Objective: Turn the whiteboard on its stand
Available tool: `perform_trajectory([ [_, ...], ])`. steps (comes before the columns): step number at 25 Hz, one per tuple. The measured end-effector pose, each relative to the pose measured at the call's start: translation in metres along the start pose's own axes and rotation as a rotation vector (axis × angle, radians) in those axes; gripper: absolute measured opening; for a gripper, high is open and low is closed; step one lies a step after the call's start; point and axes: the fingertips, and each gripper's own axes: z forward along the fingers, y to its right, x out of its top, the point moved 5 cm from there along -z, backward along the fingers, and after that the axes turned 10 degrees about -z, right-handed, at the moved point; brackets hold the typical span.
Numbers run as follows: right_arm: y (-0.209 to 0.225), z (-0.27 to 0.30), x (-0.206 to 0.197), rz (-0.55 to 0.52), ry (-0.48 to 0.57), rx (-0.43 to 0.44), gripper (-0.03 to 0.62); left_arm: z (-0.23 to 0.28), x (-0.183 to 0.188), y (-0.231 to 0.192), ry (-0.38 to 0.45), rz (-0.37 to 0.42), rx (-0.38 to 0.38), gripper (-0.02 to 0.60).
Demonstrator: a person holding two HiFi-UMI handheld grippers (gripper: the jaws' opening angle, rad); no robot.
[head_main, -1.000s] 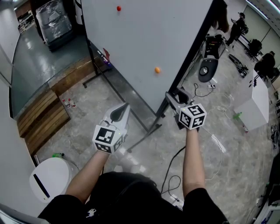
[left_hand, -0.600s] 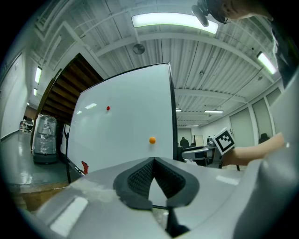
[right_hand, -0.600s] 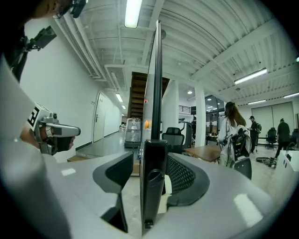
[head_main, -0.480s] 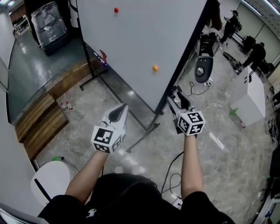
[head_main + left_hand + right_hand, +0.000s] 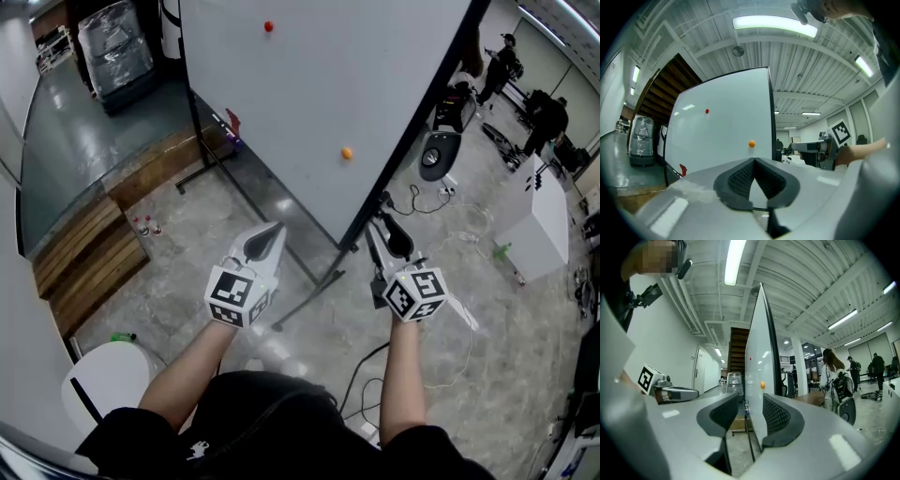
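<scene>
The whiteboard [image 5: 309, 84] stands upright on its black stand [image 5: 309, 291], with a red magnet [image 5: 269, 26] and an orange magnet [image 5: 346, 153] on its face. My right gripper [image 5: 386, 220] hovers just right of the board's black side edge [image 5: 375, 202], near the lower corner. Its jaws have just been closing but remain open. In the right gripper view the whiteboard [image 5: 754, 376] shows edge-on beyond the right gripper [image 5: 750, 406], in the gap, with no pad pressing on it. My left gripper [image 5: 265, 234] is shut on nothing, in front of the board's face [image 5: 722, 131].
Wooden platforms [image 5: 94, 244] lie at the left, with a white round bin [image 5: 108, 380] near my left elbow. Cables [image 5: 375, 375] trail over the floor by my right arm. A black device [image 5: 436, 159], a white cabinet [image 5: 544, 220] and people [image 5: 544, 117] are at the right.
My right gripper has drawn back from the board's edge toward me and a little to the right, with its jaws narrower. The left gripper has stayed in place.
</scene>
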Motion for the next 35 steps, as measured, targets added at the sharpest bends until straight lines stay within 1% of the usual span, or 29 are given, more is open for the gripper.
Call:
perform_trajectory([
  [5, -0.029, 0.003, 0.002, 0.021, 0.025, 0.029, 0.086, -0.001, 0.004, -0.001, 0.010, -0.001, -0.004, 0.003],
  [11, -0.064, 0.006, -0.001, 0.018, 0.036, 0.045, 0.009, -0.010, 0.007, -0.009, 0.030, -0.005, 0.006, 0.003],
  [16, -0.078, 0.010, -0.002, 0.028, 0.034, 0.073, 0.009, -0.015, 0.007, -0.015, 0.030, -0.005, 0.019, 0.003],
  [26, -0.085, 0.007, 0.000, 0.031, 0.035, 0.062, 0.008, -0.020, 0.010, -0.016, 0.035, -0.008, 0.020, 0.003],
  [35, -0.087, 0.002, -0.003, 0.029, 0.025, 0.080, 0.008, -0.022, 0.006, -0.012, 0.035, -0.018, 0.018, 0.003],
])
